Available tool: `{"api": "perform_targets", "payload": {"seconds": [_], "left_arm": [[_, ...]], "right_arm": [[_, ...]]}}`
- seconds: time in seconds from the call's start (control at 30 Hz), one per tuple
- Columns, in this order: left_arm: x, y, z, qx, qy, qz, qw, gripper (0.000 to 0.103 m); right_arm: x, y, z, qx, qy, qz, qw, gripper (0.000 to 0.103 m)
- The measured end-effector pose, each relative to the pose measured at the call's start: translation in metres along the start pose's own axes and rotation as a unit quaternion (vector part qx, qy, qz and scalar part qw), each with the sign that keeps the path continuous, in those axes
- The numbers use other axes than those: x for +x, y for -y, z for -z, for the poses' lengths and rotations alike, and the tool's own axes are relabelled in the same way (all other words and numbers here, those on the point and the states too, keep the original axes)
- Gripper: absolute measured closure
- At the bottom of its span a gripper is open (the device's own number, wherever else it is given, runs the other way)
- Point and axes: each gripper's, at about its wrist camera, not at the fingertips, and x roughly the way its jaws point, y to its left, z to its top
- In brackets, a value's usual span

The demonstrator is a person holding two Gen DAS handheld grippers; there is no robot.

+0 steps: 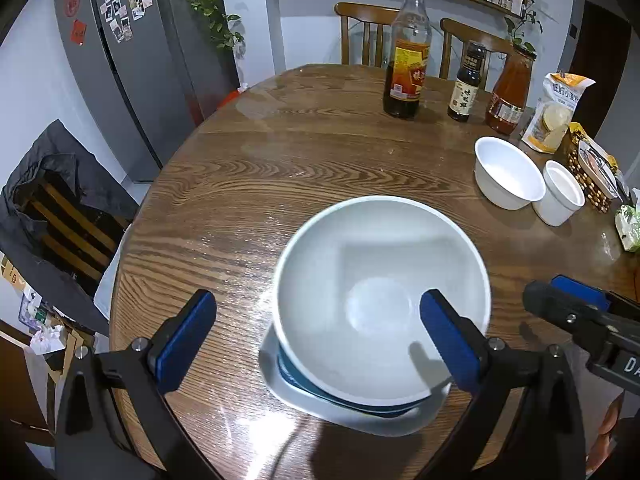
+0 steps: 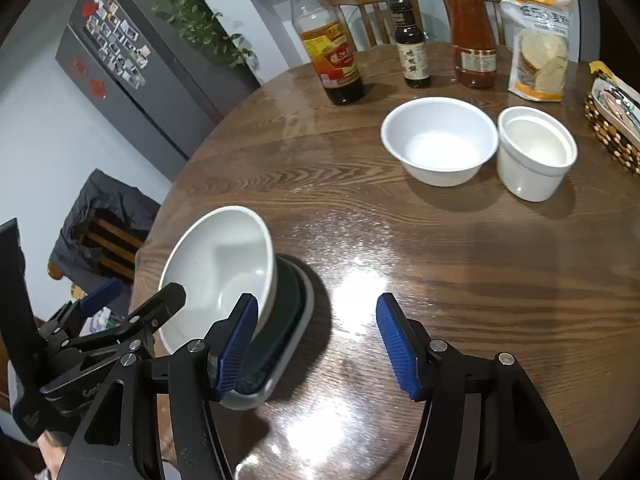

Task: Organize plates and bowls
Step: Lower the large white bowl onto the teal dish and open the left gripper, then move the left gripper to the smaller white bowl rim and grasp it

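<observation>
A large white bowl (image 1: 380,292) sits tilted on a dark teal plate (image 1: 296,380), which lies on a white plate (image 1: 280,384) near the table's front edge. My left gripper (image 1: 316,344) is open, its fingers either side of the bowl's near rim. My right gripper (image 2: 316,344) is open and empty just right of the stack (image 2: 224,268). A smaller white bowl (image 2: 440,140) and a white ramekin (image 2: 536,152) stand apart at the far right.
Round wooden table (image 1: 248,184). Three bottles (image 1: 406,48) and a snack bag (image 1: 556,112) stand at the back. A woven basket (image 2: 612,116) is at the right edge. Chairs and a fridge (image 1: 132,60) surround the table.
</observation>
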Motion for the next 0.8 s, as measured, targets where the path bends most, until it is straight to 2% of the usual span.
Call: {"api": "perform_targets", "payload": {"seconds": [0.2,0.4,0.67,0.8], "left_arm": [[0.003,0.02,-0.001,-0.002,-0.013,0.007,0.9999,0.001],[-0.012,0.049,-0.007,0.016,0.012,-0.002,0.9998,0.001],[-0.015,0.081,-0.015,0.024,0.007,0.028,0.9993,0.001],[-0.012,0.098,-0.03,0.023,0.01,0.032,0.9992,0.001]], "right_arm": [[-0.021,0.019,0.002,-0.007,0.017,-0.006,1.0,0.041],[-0.04,0.042,0.005,-0.003,0.028,-0.004,1.0,0.041],[-0.063,0.082,0.003,0.021,0.042,0.004,0.999,0.041],[-0.076,0.098,0.003,0.029,0.052,0.012,0.998,0.041]]}}
